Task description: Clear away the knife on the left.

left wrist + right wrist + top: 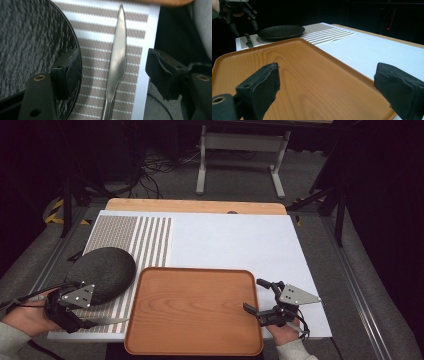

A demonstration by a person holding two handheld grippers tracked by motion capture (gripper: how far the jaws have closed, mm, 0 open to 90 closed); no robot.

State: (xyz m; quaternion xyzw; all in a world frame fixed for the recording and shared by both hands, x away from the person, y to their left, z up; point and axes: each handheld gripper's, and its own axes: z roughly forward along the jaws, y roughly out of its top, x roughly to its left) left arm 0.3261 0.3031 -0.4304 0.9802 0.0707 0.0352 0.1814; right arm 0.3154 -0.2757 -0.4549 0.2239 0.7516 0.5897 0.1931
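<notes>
A silver knife [117,57] lies on the striped placemat [100,27], beside a dark round plate [102,272]. My left gripper [113,62] hangs over the knife with a jaw on each side of the blade; the pads do not touch it, so it is open. In the high view the left gripper [86,319] sits at the table's near left corner, and the knife [110,321] points toward the wooden tray [195,270]. My right gripper [254,295] is open, its jaws astride the tray's right rim without pressing on it. The tray [299,75] has nothing on it.
A white sheet [235,240] covers the table to the right of the placemat [145,240]. The table's wooden far edge [195,206] shows beyond it. The tray's near edge overhangs the table front. Metal rails run along both sides, and a stand's legs [240,165] rise behind.
</notes>
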